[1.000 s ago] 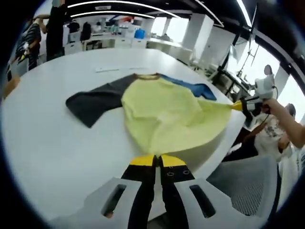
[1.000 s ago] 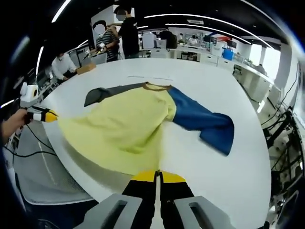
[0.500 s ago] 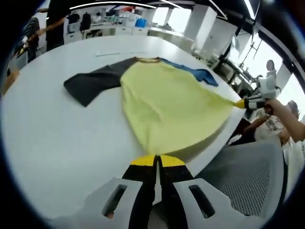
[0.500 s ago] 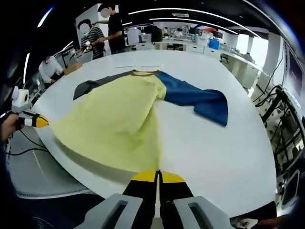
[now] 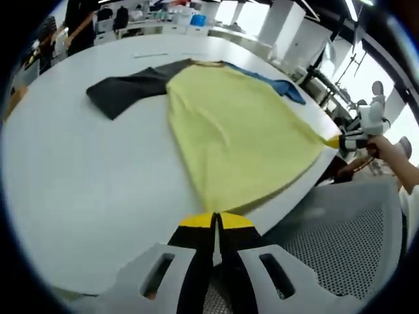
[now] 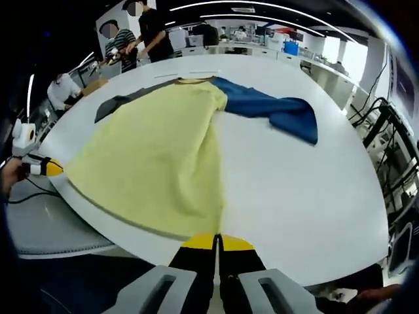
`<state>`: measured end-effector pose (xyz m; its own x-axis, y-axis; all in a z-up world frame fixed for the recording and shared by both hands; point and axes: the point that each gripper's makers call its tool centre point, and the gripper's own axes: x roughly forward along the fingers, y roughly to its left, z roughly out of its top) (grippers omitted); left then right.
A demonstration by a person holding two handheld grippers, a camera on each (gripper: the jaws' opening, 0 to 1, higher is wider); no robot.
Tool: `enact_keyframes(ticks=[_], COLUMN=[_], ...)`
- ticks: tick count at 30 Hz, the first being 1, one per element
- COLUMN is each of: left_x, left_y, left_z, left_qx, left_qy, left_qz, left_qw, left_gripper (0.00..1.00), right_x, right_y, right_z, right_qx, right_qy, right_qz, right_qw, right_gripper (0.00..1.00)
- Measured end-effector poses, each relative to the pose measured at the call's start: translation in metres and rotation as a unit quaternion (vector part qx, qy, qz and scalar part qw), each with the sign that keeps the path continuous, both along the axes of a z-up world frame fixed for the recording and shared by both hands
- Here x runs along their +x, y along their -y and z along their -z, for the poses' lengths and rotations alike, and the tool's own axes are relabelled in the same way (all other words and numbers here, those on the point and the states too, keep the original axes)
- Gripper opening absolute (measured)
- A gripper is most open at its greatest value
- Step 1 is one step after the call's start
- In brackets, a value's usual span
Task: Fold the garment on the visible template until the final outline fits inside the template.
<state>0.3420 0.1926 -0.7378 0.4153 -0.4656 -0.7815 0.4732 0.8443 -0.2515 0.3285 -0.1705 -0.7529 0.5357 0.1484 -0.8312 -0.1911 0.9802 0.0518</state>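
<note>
A T-shirt with a yellow body (image 5: 236, 131), a dark grey sleeve (image 5: 127, 91) and a blue sleeve (image 5: 278, 85) lies flat on the white round table (image 5: 85, 190), its hem at the near edge. My left gripper (image 5: 215, 220) is shut on one corner of the yellow hem. My right gripper (image 6: 215, 241) is shut on the other hem corner, and it appears in the left gripper view at the right (image 5: 342, 140). In the right gripper view the yellow body (image 6: 150, 150) spreads between the grey sleeve (image 6: 121, 103) and the blue sleeve (image 6: 278, 110), with the left gripper (image 6: 46, 167) at the left.
Thin marks (image 6: 190, 74) lie on the table beyond the collar. A grey mesh chair (image 5: 340, 242) stands below the table's near edge. People (image 6: 147, 29) stand at desks behind the table. Cables and stands (image 6: 386, 124) are at the right.
Both grippers drew the hem back toward the table's near edge. The yellow body now lies stretched and flatter, with the hem reaching the rim.
</note>
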Motion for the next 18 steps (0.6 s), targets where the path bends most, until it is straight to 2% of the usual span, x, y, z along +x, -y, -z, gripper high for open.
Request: enact_keyframes(ticks=[8,10,15,18], left_x=[-0.0051,-0.0053,-0.0063,-0.0087], left_y=[-0.0012,-0.003,-0.006,-0.0072], left_z=[0.0078,0.009,0.0107,0.0111], left_qx=[0.012,0.02,0.033,0.039], left_qy=[-0.007,-0.006,-0.002,-0.004], left_qz=[0.001,0.003,0.007,0.011], left_qw=[0.9999,0.9998,0.9994,0.9992], left_gripper=[0.0,0.0,0.0,0.0], right_x=[-0.0043,-0.0076,-0.0042,-0.0034], right_y=[0.0011,0.008,0.0078,0.0065], right_z=[0.0043,0.0077,0.0054,0.0048], right_qx=[-0.004,-0.028,-0.004,-0.003], right_qy=[-0.007,-0.016,-0.011,-0.011], right_qz=[0.004,-0.002,0.008,0.005], right_qw=[1.0,0.9995,0.9999,0.9999], right_gripper=[0.0,0.0,0.0,0.0])
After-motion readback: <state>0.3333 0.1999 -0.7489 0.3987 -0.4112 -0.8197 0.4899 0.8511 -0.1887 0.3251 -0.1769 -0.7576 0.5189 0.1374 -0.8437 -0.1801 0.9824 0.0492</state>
